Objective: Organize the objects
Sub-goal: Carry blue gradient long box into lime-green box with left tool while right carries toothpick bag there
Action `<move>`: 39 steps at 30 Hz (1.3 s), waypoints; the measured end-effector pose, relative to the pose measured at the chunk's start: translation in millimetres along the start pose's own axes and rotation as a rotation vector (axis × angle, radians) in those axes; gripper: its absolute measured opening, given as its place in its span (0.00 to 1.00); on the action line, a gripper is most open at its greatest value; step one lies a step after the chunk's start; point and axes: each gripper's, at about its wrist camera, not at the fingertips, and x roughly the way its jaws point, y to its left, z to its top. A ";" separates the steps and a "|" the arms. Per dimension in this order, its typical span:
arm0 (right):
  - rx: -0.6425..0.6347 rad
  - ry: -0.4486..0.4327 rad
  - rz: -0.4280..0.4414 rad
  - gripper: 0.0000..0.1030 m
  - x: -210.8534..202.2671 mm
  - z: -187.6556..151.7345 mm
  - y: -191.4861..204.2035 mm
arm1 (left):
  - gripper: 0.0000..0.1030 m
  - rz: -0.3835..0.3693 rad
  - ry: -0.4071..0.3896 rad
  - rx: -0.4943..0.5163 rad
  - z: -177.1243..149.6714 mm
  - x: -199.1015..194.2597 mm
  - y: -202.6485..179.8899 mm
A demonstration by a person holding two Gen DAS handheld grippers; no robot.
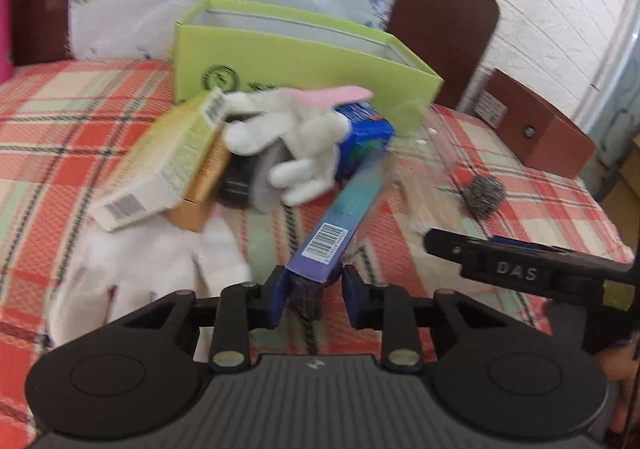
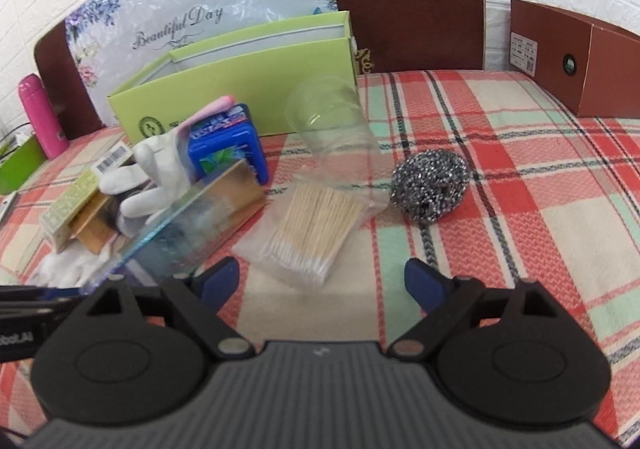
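The left tool (image 1: 313,291) has its blue pads either side of the near end of a long, slim blue carton (image 1: 340,217), the one with a barcode on its end panel. The left pad looks to be against the carton's side, but a sliver of gap shows at the right pad, so I would not call it a firm grip yet. The carton's far end leans up into the heap.

The right tool (image 2: 322,279) hangs spread wide with nothing in it, above the plaid table (image 2: 520,177), its tips just short of a clear packet of cotton swabs (image 2: 308,229).

Beyond the packet a clear plastic cup (image 2: 332,121) lies tipped over, with a steel scouring ball (image 2: 432,185) just beside it. To the left, white gloves (image 1: 288,141), a blue box (image 2: 228,145) and a couple of yellow and gold cartons (image 1: 160,169) are jumbled together. The open green box (image 1: 304,61) stands behind them, likely where things are meant to go.

That blue carton looks light and stiff, but thin card dents easily and its glossy sides could slip. Held by one end it will want to droop and swing, so I would take it across the narrow faces, nearer the middle. The swab packet is soft and slick; pinch a loose edge of film.
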 end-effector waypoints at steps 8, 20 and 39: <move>-0.002 -0.003 -0.010 0.82 18.9 8.8 1.0 | 0.40 0.048 -0.077 -0.040 9.3 -21.4 8.7; -0.061 0.012 0.075 0.16 -5.6 -10.1 0.4 | 0.52 0.016 0.001 0.118 25.4 24.5 -14.4; -0.097 0.020 0.139 0.14 -24.3 -25.7 11.3 | 0.22 0.004 0.074 0.120 7.5 17.7 -27.0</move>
